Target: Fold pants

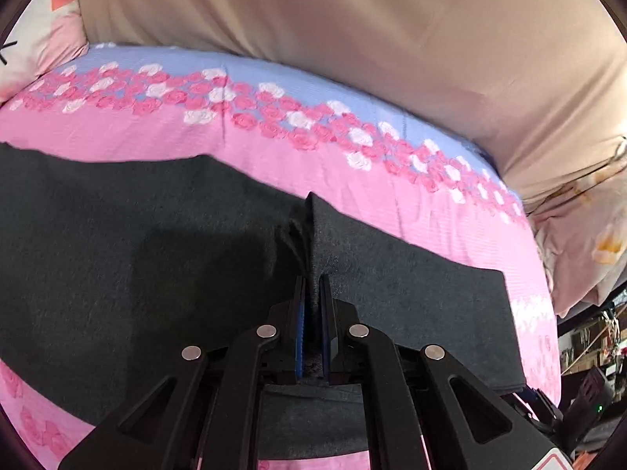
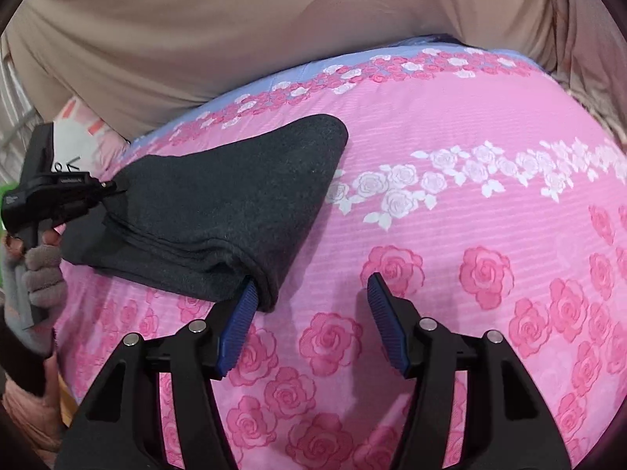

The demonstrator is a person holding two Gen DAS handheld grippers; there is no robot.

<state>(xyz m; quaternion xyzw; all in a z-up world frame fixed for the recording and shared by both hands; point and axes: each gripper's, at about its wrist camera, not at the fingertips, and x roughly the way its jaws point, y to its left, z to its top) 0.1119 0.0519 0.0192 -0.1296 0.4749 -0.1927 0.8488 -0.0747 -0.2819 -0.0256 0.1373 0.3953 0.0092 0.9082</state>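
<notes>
Dark grey pants lying folded on a pink rose-patterned bedspread, a beige sheet bunched behind. Left gripper clenched on a pinched ridge of the pants fabric, blue pads pressing it from both sides, a drawstring loop just ahead. Right gripper released, jaws spread with bare bedspread between them; its left blue finger touching the rounded fold at the pants' near corner. Gloved hand at far left

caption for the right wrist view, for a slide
Right gripper open at the corner of dark grey pants on a pink rose bedspread.
</notes>
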